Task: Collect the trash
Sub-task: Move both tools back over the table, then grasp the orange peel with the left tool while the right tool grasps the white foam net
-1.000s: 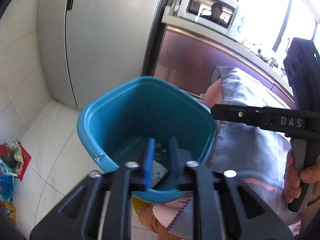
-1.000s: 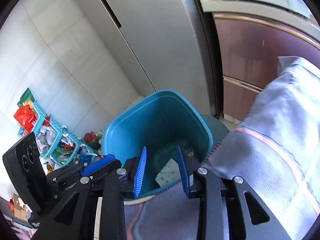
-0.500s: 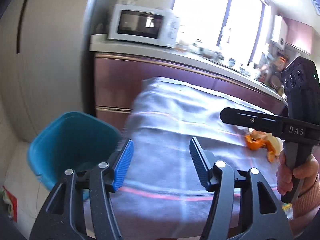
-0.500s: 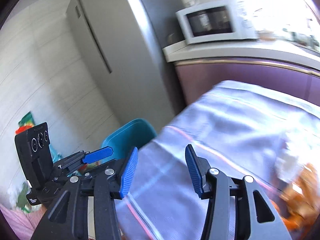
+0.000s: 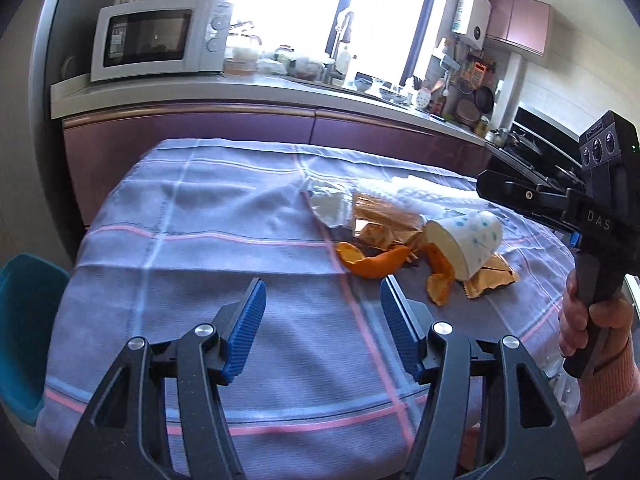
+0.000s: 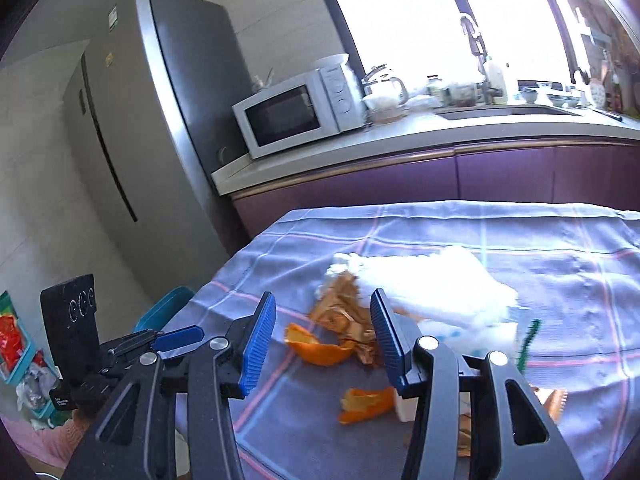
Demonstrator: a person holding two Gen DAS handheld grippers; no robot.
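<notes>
Surface: a table (image 5: 208, 216) under a lilac checked cloth with pink and white lines; its near left part is bare.
Room: a kitchen; purple cabinets carry a pale counter (image 5: 256, 90) with a white microwave (image 5: 160, 36) at its left end, below a bright window; a grey refrigerator (image 6: 160, 128) stands left of the counter.
Trash: a cluster right of the table's centre; orange peel (image 5: 374, 264), a paper cup (image 5: 466, 242) on its side with blue dots, golden wrappers (image 5: 386, 220) and white crumpled paper (image 5: 330, 208), lying close or touching.
Container: a teal bin (image 5: 24, 332) on the floor just beside the table's left edge; its contents are hidden.
Second container: a teal basket (image 6: 16, 356) by the wall, holding mixed packaging.
Left gripper (image 5: 322, 330): jaws parted wide, nothing between them, over bare cloth, short of the peel.
Right gripper (image 6: 322, 340): jaws parted, empty, above the cloth; peel and wrappers show through the gap.
Hand (image 5: 592, 328): grasps the right gripper's handle.
</notes>
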